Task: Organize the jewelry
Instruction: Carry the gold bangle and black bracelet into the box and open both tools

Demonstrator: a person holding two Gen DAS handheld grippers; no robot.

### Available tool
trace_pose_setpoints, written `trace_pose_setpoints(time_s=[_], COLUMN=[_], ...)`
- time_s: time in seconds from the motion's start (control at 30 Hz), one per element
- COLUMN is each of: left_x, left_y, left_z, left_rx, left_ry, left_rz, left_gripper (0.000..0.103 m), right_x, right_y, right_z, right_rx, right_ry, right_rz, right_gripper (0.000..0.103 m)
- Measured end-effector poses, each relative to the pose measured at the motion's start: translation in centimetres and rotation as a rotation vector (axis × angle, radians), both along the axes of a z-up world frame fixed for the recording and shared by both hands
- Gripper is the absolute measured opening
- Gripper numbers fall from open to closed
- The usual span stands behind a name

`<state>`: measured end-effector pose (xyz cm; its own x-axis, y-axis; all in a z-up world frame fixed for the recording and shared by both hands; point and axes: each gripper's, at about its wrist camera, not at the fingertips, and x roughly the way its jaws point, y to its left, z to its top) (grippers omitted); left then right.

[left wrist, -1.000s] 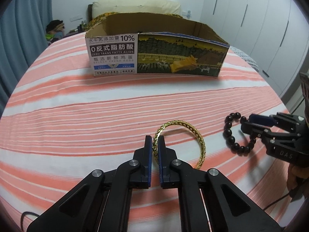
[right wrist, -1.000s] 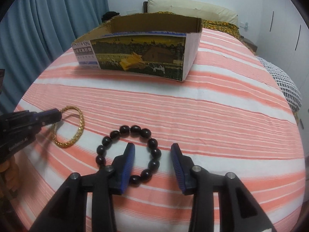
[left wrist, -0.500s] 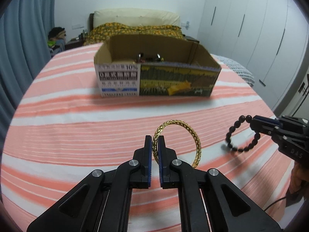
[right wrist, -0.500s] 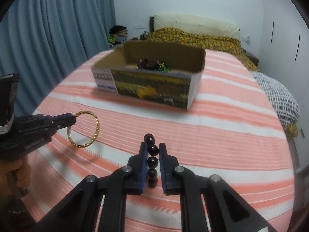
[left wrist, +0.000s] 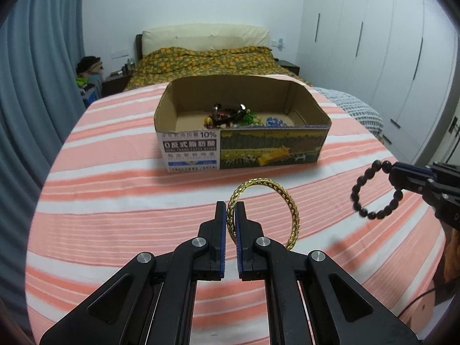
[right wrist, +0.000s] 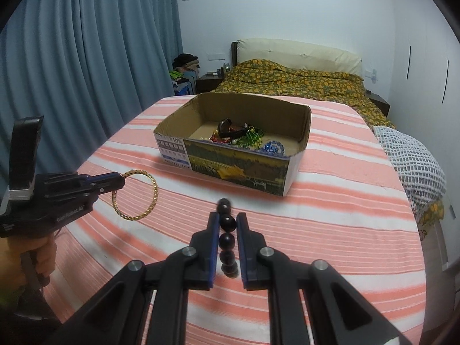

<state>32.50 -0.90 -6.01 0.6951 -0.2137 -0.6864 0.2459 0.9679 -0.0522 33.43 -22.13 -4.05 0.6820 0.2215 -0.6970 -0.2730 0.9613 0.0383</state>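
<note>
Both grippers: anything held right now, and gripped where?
Left gripper pinches the gold bangle by its rim. Right gripper clamps the black bead bracelet across the beads. Both hang clear of the striped cover.
</note>
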Motion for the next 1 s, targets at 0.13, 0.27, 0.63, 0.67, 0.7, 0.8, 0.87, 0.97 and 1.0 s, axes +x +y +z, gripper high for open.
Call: trace_pose_setpoints(time_s=[0.13, 0.27, 0.63, 0.67, 0.7, 0.8, 0.87, 0.97, 1.0], left_x=[0.4, 1.5, 11.9, 12.8, 14.2, 16.9, 18.7, 20.2, 20.3], left_y=[0.3, 1.1, 2.1, 2.0, 1.8, 1.4, 0.8, 0.1, 0.0], left_z=[1.1, 2.7, 8.4, 8.2, 7.7, 5.9, 4.1, 1.8, 1.3], left_rx=[-0.01, -0.073, -0.151, -0.149, -0.146, -0.143, -0.135, -0.119, -0.116], left_ry=[-0.008, 0.004, -0.017, -0.009, 0.004, 0.049, 0.086, 0.125, 0.133], left_rz=[-0.013, -0.04, -0.043, -0.039, -0.034, -0.022, -0.02, -0.021, -0.022], left_gripper=[0.004, 0.004, 0.004, 0.004, 0.004, 0.004, 0.004, 0.004, 0.005], right_x=[0.2, 0.8, 10.0, 11.1, 12.2, 15.4, 17.3, 19.6, 20.3], right_y=[0.2, 0.4, 1.9, 2.1, 2.3, 2.5, 2.6, 2.2, 2.0], right_z=[0.6, 1.5, 6.6, 6.7, 6.6, 5.4, 4.0, 1.4, 0.6], right_rx=[0.012, 0.024, 0.107, 0.119, 0.127, 0.15, 0.171, 0.186, 0.19], right_ry=[-0.004, -0.014, -0.077, -0.072, -0.065, -0.025, 0.017, 0.089, 0.109], right_rz=[0.007, 0.023, 0.078, 0.08, 0.084, 0.088, 0.09, 0.086, 0.08], right_gripper=[0.012, 0.012, 0.012, 0.012, 0.012, 0.012, 0.012, 0.013, 0.013])
